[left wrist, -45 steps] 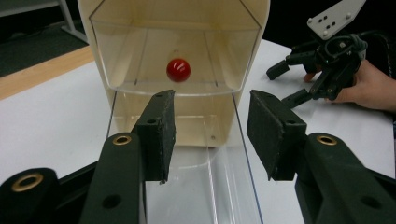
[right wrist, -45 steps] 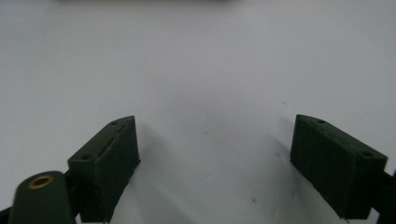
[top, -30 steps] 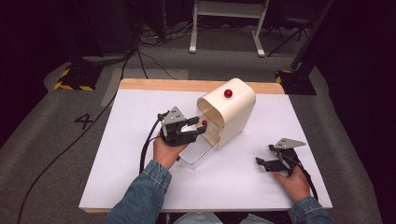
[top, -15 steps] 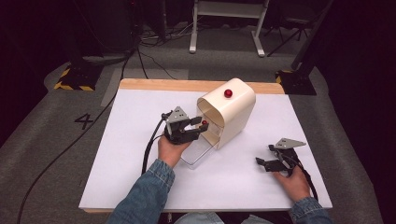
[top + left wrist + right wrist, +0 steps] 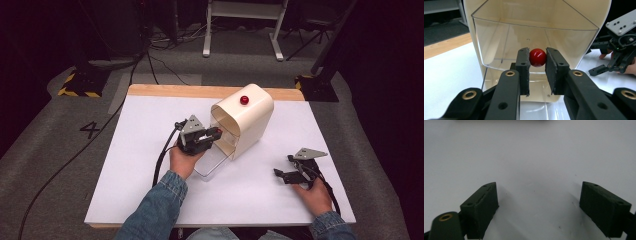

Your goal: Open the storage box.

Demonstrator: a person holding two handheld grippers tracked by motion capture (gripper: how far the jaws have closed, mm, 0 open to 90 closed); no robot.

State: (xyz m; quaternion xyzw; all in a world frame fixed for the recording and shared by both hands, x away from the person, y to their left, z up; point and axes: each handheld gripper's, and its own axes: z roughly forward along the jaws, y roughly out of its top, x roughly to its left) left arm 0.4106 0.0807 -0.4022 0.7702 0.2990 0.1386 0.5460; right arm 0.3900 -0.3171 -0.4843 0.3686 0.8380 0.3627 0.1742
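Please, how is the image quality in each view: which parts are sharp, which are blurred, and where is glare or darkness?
High view: white table bright, floor beyond it dark. Left gripper view: red knob sharp with a small glare spot, between the left claw pads; clear bin wall shows faint reflections. Right gripper view: soft focus, right claw pads open over the table, casting weak shadows.

The setting is a lab or test studio. A white-topped bench with a wooden far edge stands on grey carpet marked with a "4". Black cables run across the floor at far left. Yellow-black hazard tape marks a stand base. White frame legs stand beyond, against dark surroundings.
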